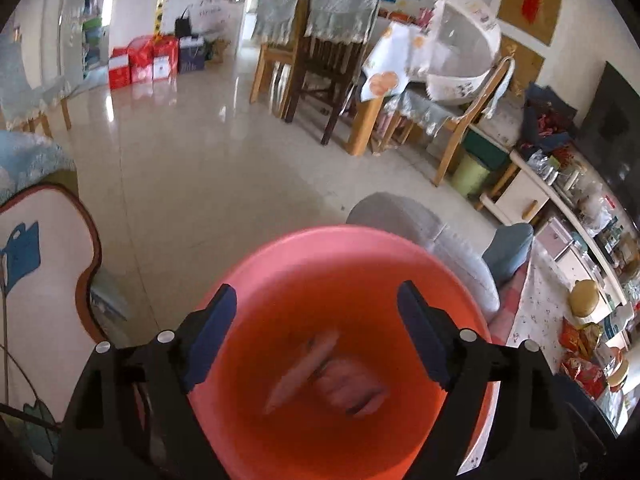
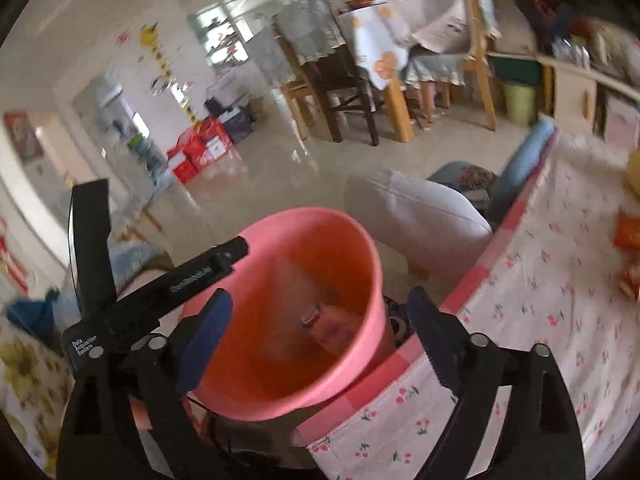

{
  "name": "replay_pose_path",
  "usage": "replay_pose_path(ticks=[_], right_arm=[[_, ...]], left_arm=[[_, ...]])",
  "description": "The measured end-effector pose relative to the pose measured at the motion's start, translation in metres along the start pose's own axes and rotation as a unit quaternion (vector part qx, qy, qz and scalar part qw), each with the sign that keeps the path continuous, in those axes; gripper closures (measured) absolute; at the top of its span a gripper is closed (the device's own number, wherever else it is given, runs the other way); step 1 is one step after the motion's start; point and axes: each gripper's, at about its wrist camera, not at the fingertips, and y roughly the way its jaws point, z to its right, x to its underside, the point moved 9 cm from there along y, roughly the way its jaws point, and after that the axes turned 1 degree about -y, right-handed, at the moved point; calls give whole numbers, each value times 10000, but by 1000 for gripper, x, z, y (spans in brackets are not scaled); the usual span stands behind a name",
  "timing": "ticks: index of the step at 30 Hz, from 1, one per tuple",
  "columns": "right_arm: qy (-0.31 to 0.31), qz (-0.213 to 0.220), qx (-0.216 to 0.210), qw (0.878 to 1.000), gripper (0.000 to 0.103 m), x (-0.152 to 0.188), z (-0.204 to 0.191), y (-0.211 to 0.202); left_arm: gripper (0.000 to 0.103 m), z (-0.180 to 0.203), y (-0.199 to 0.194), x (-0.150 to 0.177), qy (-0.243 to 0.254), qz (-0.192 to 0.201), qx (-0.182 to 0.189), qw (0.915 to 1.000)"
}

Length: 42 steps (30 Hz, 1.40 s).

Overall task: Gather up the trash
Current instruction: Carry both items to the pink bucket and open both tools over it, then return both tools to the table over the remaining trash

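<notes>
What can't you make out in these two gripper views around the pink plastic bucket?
- Trash inside the pink plastic bucket: motion-blurred in the left wrist view, so what the pinkish wrappers are cannot be told.
- The bucket's base: cut off by the frame edge and the left gripper.
- Right wrist view: the bucket wall hides part of the contents; the whole frame is blurred.
- Orange packets on the floral tablecloth: cut off at the right edge.

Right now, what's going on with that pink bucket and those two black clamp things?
A person is collecting trash with a handheld gripper in each hand. Both the left gripper and the right gripper are poised over the pink bucket, jaws open and empty. Some blurry wrappers lie inside the bucket, beside a table with a flowered cloth.
</notes>
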Motion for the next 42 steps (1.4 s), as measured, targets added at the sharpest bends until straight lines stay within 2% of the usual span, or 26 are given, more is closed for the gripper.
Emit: replay_pose_path(ticks=[5,8,14,17,21,32,42], right_arm=[[114,299,499,9982,11,14,33,-38],[85,549,753,9956,7,23,48,-59],[-160,820,1134,9900,5,44,68,-96],[-307,767,1382,9870,5,55,79,-110],[-323,702,1493,9858,5,69,91,-128],[-554,752,2010,9751,5,90,118,-171],[-451,840,2158,9718,5,102,147,-199]], left_arm=[[13,26,-15,-9,295,615,351,9971],[12,54,-28,-10,623,983,643,9911],[13,97,-34,4,858,708,1220,9863],[13,117,-39,14,1080,614,1385,9825],[13,148,-48,31,1470,574,1621,9741],[13,207,-68,74,2246,617,1928,9532],[13,248,-74,106,2630,470,2059,9414]])
